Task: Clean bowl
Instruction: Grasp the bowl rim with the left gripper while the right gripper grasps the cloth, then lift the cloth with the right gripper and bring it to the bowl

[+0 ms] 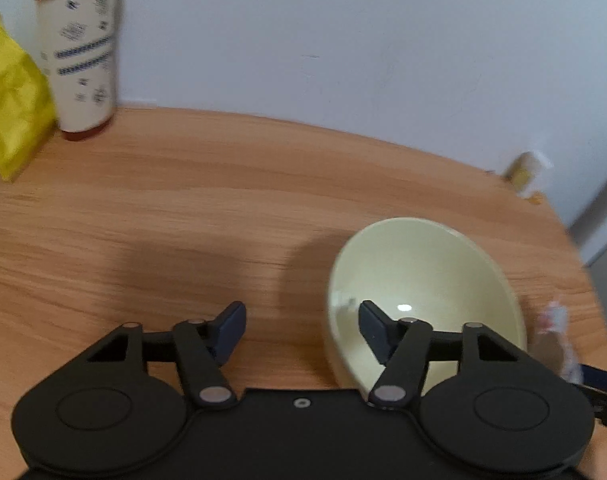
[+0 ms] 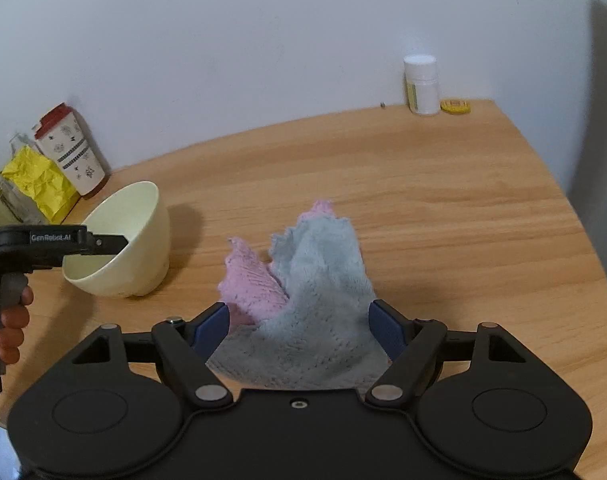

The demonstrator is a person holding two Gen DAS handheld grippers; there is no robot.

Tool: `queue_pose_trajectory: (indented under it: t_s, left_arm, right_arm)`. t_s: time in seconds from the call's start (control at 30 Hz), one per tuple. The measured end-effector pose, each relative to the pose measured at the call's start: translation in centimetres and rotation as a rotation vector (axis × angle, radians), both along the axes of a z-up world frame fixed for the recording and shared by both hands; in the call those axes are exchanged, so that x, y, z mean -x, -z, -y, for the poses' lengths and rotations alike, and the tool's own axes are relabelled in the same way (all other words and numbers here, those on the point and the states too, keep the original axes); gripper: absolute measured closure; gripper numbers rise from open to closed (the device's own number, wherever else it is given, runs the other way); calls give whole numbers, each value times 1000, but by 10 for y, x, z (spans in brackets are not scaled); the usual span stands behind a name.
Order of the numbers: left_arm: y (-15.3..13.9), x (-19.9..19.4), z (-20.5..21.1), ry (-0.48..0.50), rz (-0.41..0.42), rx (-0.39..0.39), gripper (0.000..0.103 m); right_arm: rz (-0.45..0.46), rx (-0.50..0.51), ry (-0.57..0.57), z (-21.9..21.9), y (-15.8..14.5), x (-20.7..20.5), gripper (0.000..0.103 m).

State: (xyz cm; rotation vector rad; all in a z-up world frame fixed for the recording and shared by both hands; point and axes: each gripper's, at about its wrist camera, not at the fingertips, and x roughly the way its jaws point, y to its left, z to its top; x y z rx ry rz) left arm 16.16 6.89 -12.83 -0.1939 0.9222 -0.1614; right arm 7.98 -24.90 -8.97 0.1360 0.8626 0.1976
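Two wrist views of a wooden surface [image 2: 443,200] against a pale wall. The left-wrist view is motion-blurred; at its right edge a pale smear beside the bowl cannot be identified. The cream bowl [image 2: 131,240] rests tilted on the left part of the surface, mouth turned toward the left claw [image 1: 301,330]. Its interior appears empty, with one bright highlight, though the lower part is hidden behind the claw's linkage. The left claw is spread wide: its right finger [image 1: 377,330] lies over the bowl's inside near the rim, its left finger outside over bare wood; whether either touches the bowl cannot be told. In the right-wrist view a hand [image 2: 9,320], cut off by the frame edge, grips that tool's handle. The right claw [image 2: 299,328] is parted around a bunched blue and pink cloth [image 2: 315,292], which fills the gap; the pads' contact with it is hard to judge. Far left: a red-lidded patterned cup [image 2: 73,152], a crumpled yellow bag [image 2: 39,188] and a partly cut-off clear object. Far right corner: a white-capped jar [image 2: 422,84] and a small yellow disc [image 2: 455,106].
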Motion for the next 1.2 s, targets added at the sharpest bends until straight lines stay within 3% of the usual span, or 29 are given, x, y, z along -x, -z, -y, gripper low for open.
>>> queue_pose_trajectory:
  t_s: [0.07,0.3,0.37,0.4,0.53,0.6,0.73,0.83,0.9,1.0,1.2]
  left_arm:
    - [1,-2,0,12,-19,-12,59]
    - [0,-6,4,19,-24,25,70]
    - [-1,-4,5,35,-30,44,84]
    - [-1,-4,7,45,-33,51,86]
    - [2,-9,8,35,-97,104,87]
    - [6,-9,3,16,-127,156,87]
    - [7,-5,2,2,-118,162,88]
    - [11,-5,-5,-42,-162,231,88]
    - [14,-3,-11,0,-165,299,88]
    - [17,6,-16,-29,-157,319,88]
    - [23,24,-27,-82,-149,386,89]
  right_arm:
    - [-2,4,2,-1,0,-1,22]
    - [-19,92,-31,-11,6,-10,22]
    - [-25,105,-32,-13,9,-12,25]
    - [-28,105,-33,-13,10,-12,32]
    - [-12,113,-69,-15,9,-9,55]
    - [-15,65,-69,-12,7,-8,60]
    - [6,21,-52,-8,3,0,68]
    - [76,-14,-77,-16,-9,19,68]
    - [101,-52,-97,-21,-14,28,68]
    - [140,-127,-180,-41,-23,50,68]
    - [179,-128,-315,-84,-27,67,68]
